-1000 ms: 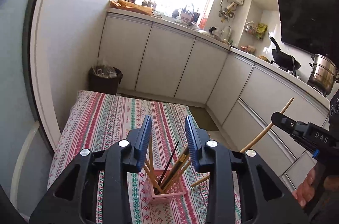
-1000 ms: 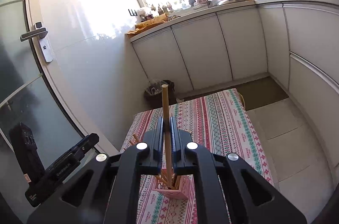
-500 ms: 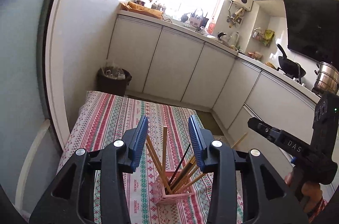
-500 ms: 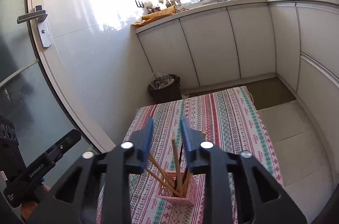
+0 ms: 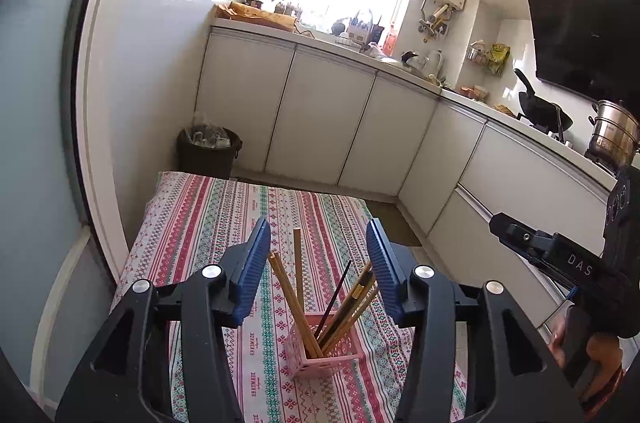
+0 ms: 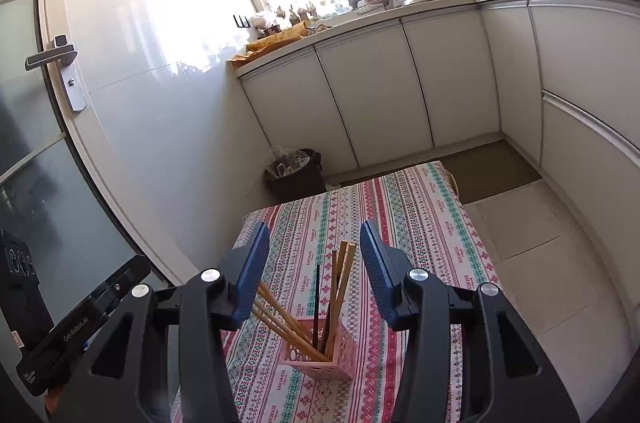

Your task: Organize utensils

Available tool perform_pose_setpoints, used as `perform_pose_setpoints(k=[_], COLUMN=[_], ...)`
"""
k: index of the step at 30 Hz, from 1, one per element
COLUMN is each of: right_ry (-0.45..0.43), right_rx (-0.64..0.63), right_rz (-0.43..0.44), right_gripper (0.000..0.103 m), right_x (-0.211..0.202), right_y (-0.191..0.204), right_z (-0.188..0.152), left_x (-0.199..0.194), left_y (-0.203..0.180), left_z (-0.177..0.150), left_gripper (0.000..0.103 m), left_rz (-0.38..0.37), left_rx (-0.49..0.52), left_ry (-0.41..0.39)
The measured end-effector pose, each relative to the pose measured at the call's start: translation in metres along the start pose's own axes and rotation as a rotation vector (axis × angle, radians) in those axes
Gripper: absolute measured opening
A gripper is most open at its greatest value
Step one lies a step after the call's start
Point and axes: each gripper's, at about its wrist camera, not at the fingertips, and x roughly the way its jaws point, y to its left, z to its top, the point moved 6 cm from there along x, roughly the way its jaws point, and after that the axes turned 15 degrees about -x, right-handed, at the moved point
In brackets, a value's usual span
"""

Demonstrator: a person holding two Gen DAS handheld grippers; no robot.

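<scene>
- Your left gripper [image 5: 318, 255] hangs above the table with its blue-padded fingers [image 5: 253, 265] spread wide and nothing between them.
- Your right gripper [image 6: 314, 257] is likewise spread wide, its blue pads [image 6: 376, 259] gripping nothing; from the left camera you see its black body [image 5: 560, 255] off to the right, held in your hand [image 5: 592, 363], well apart from the holder.
- The pink holder [image 5: 326, 349] stands upright on the striped tablecloth [image 5: 224, 207], near the table's close edge; in the right view the same pink basket [image 6: 320, 351] sits just below and between the pads.
- The chopsticks [image 5: 296, 287] stand in the holder, fanned out: wooden ones lean left and right, one stands nearly upright, and a single dark one [image 6: 317, 303] rises among them.
- In the right view, several wooden sticks [image 6: 280, 319] slant out to the left, passing under the left-hand pad; whether they touch it you cannot tell.
- Beyond the table's far end, a dark bin [image 5: 208, 151] sits on the floor against the white cabinets [image 5: 320, 127].
</scene>
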Motion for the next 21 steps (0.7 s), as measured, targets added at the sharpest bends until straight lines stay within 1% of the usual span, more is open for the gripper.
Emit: perform_pose_setpoints(k=[2,3,5,6,8,11,15,17,21], right_ry=[0.001,0.0,-0.005,-0.008,-0.012,-0.005,0.017,0.024,0.038], right_rx=[0.006,0.011,0.018,0.017,0.016,0.01,-0.006,-0.017,-0.053], right_rz=[-0.003,-0.003,-0.006,-0.013,-0.025,-0.042,-0.055,-0.059,-0.077], right_gripper=[0.057,0.06,0.066,0.067,0.076,0.08,0.083,0.086,0.091], right_x=[-0.002,-0.003,-0.005,-0.006,-0.008,-0.008,-0.007,-0.008,-0.013], right_y=[-0.001,-0.002,-0.002,-0.003,-0.003,-0.002,0.0,0.002,0.006], right_z=[-0.002,-0.002,-0.003,-0.002,-0.002,-0.003,-0.008,-0.011,-0.016], left_x=[-0.001,-0.001,-0.003,-0.004,-0.007,-0.012,-0.015,-0.016,-0.019], left_y=[-0.001,-0.001,-0.002,-0.003,-0.003,-0.003,-0.006,-0.007,-0.011], left_z=[-0.001,-0.002,-0.003,-0.003,-0.003,-0.001,-0.001,-0.003,-0.008], left_gripper=[0.056,0.059,0.071,0.074,0.087,0.092,0.094,0.095,0.096], left_rz=[0.0,0.0,0.0,0.0,0.003,0.0,0.002,0.002,0.01], left_rx=[0.002,0.003,0.008,0.01,0.009,0.008,0.018,0.024,0.054], left_ry=[-0.001,-0.002,-0.007,-0.011,-0.022,-0.038,-0.045,-0.044,-0.038])
